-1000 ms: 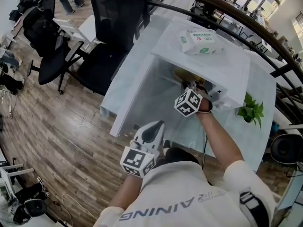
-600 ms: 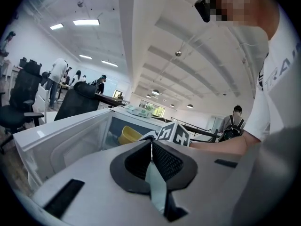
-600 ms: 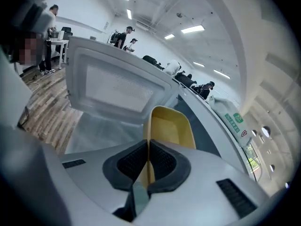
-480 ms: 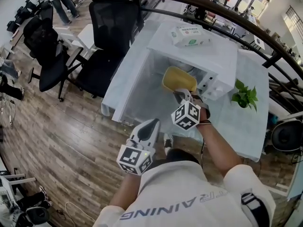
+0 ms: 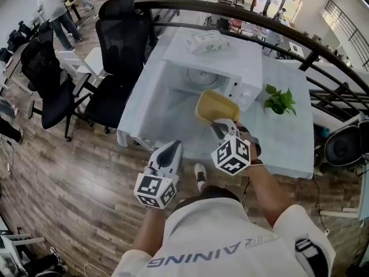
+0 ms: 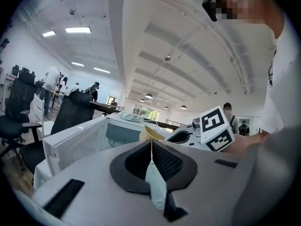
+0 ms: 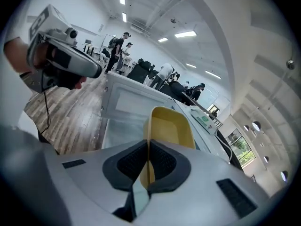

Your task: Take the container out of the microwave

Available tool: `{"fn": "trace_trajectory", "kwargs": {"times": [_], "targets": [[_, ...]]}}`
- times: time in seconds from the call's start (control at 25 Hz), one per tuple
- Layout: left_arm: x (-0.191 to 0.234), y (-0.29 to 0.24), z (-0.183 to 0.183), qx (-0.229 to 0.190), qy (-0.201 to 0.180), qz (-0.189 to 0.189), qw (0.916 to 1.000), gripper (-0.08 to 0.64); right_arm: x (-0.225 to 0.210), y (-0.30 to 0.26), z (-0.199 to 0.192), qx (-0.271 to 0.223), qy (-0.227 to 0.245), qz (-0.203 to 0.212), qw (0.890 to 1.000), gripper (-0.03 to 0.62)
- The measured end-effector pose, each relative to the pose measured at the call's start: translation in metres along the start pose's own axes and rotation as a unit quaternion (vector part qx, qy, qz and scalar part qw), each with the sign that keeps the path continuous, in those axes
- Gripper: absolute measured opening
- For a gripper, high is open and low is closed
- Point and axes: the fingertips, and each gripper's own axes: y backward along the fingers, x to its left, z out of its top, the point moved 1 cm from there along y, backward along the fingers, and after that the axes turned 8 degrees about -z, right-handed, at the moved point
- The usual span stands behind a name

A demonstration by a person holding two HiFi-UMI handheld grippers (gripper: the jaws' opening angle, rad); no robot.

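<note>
My right gripper is clamped on the rim of the yellow container, which hangs clear of the open microwave, just in front of its opening. The taking-out looks done to me, with only setting it down on the table left. My left gripper is closed on nothing

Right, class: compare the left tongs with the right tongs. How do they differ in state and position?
The right tongs grip the yellow container by its rim; the left tongs are shut on nothing. The right tongs reach out before the open microwave; the left tongs sit back nearer the person. Both are shut.
</note>
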Motion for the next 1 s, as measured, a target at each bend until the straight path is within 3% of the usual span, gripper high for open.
{"fn": "trace_trajectory", "kwargs": {"times": [0.4,1.0], "targets": [[-0.033,0.028,0.002,-0.005,-0.023,-0.023,0.9995,0.037,0.013,0.072,-0.005,0.008,-0.007,-0.025,1.000,0.034],[-0.046,0.045,0.001,-0.008,-0.028,-0.023,0.9993,0.037,0.030,0.086,-0.010,0.013,-0.011,-0.019,1.000,0.034]]}}
